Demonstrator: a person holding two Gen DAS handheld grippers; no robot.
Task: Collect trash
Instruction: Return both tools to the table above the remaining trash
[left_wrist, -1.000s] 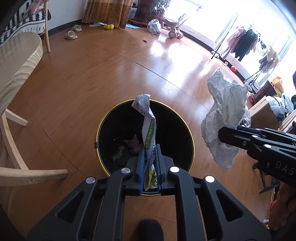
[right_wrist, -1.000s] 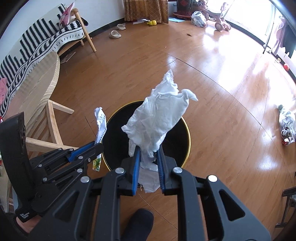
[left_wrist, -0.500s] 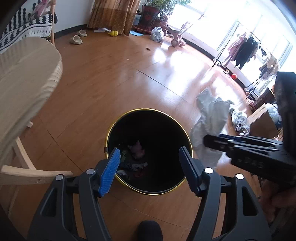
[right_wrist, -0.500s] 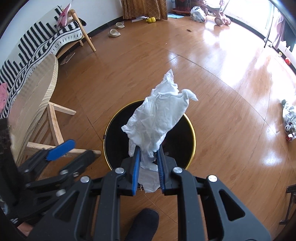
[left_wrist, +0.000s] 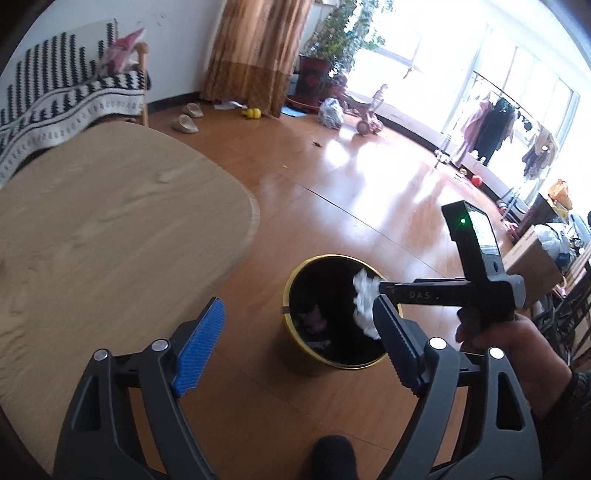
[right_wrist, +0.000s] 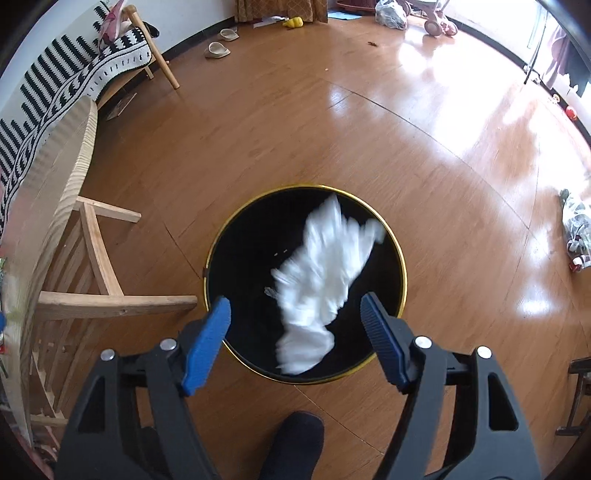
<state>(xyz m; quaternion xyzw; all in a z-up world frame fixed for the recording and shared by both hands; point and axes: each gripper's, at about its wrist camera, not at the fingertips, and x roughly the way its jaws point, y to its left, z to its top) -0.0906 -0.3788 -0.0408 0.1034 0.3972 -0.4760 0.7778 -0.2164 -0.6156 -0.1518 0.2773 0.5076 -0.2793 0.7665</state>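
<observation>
A black trash bin with a gold rim (right_wrist: 400, 258) stands on the wooden floor; it also shows in the left wrist view (left_wrist: 291, 280). A crumpled white tissue (right_wrist: 321, 277) is blurred, loose in the air over the bin mouth, also seen in the left wrist view (left_wrist: 364, 302). My right gripper (right_wrist: 297, 336) is open right above the bin, its jaws wide apart. My left gripper (left_wrist: 301, 345) is open and empty, off to the bin's left by the table. Earlier trash lies at the bin's bottom (left_wrist: 314, 321).
A light wooden table (left_wrist: 110, 221) is at the left, its legs and edge (right_wrist: 62, 206) close to the bin. A bench with a striped blanket (right_wrist: 74, 70) stands by the wall. A bag of clutter (right_wrist: 576, 229) lies on the floor at right.
My left gripper opened, dropped the green-and-white wrapper into the bin, then drew back toward the table. My right gripper has just opened and the white tissue is falling.
</observation>
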